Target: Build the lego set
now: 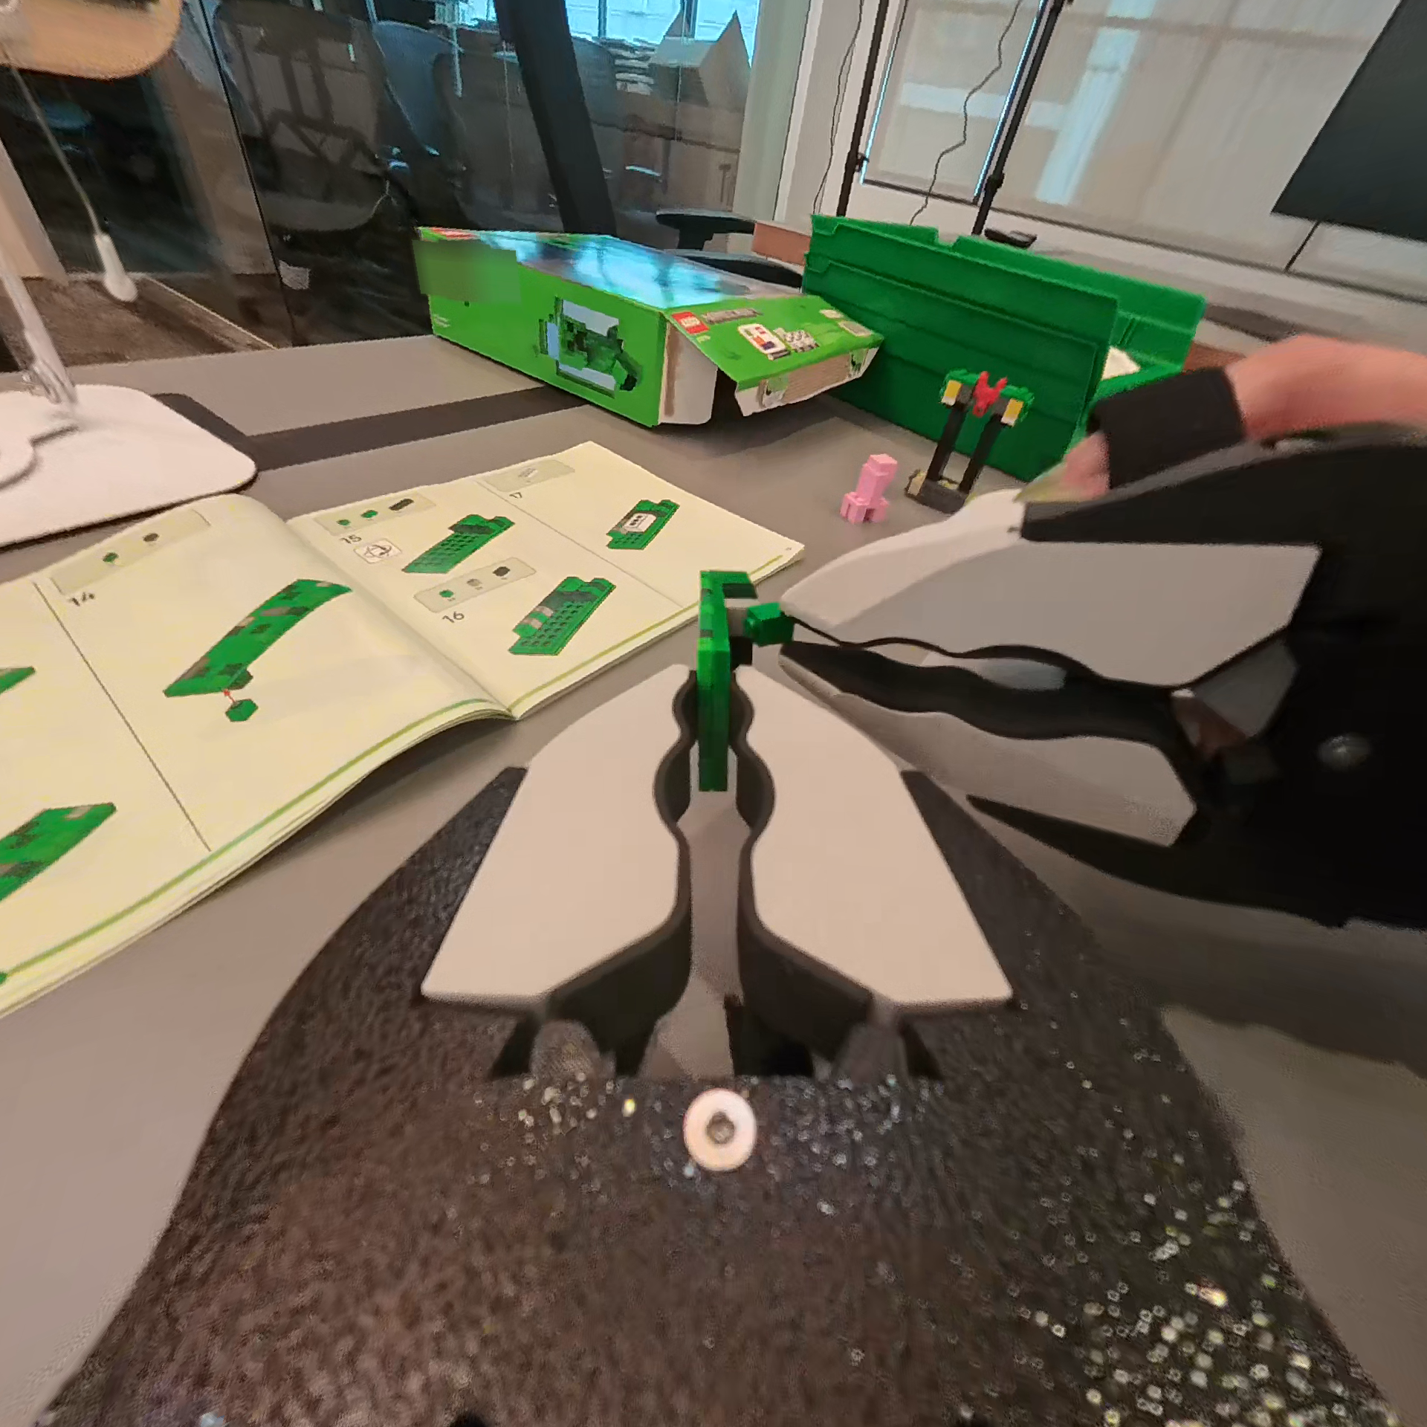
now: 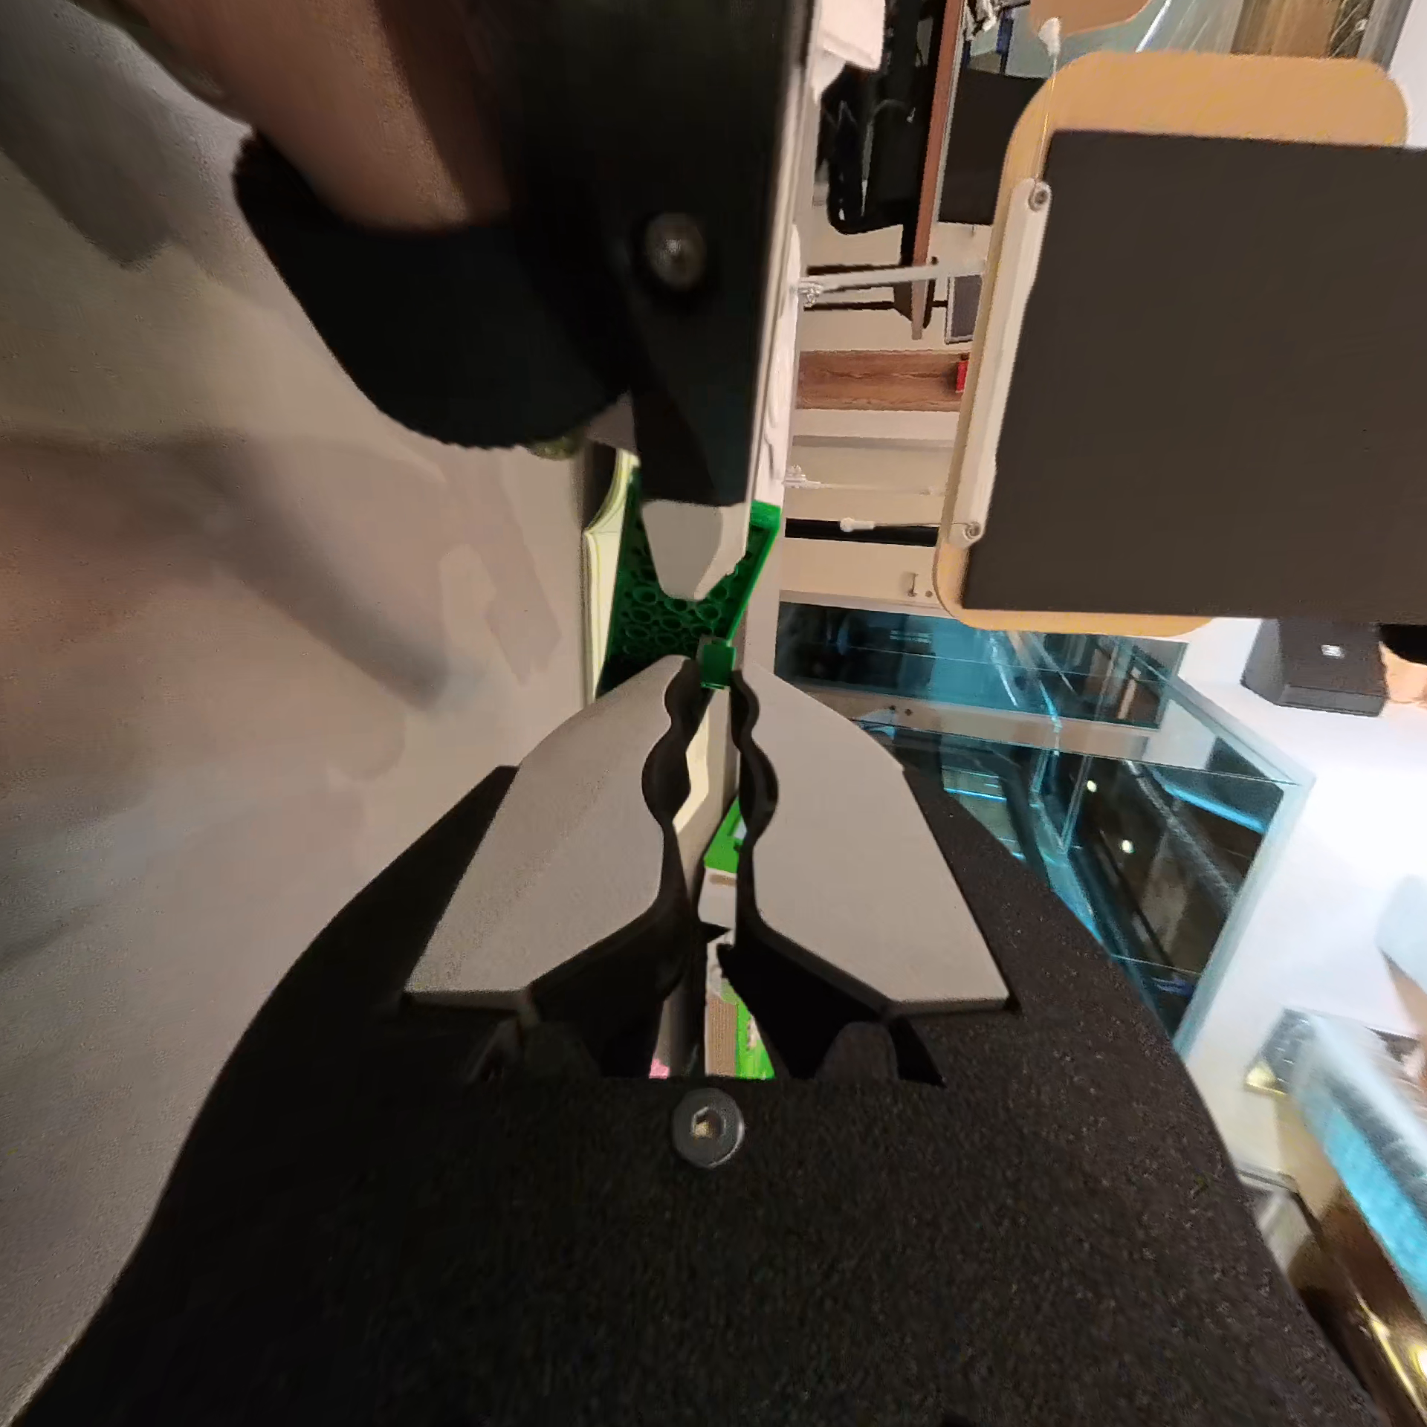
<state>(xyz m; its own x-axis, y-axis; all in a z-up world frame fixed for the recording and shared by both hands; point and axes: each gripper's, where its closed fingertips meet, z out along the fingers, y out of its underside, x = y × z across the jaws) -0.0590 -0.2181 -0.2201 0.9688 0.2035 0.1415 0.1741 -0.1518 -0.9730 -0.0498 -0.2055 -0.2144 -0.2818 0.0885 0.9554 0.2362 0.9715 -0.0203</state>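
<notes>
My left gripper (image 1: 714,683) is shut on a green plate assembly (image 1: 716,672) and holds it upright on edge above the grey table (image 1: 193,1081). My right gripper (image 1: 781,635) comes in from the right, shut on a small green brick (image 1: 766,624) whose end touches the plate's right face. In the right wrist view my right gripper (image 2: 716,673) pinches the small green brick (image 2: 715,664) against the green plate's underside (image 2: 664,610), whose round tubes show. The left gripper's fingers (image 2: 683,540) clamp that plate from above.
An open instruction booklet (image 1: 324,641) lies to the left. A green set box (image 1: 610,332) and a green bin (image 1: 996,324) stand at the back. A pink pig figure (image 1: 869,490) and a small black-and-green build (image 1: 969,440) stand at back right. A white lamp base (image 1: 116,455) sits far left.
</notes>
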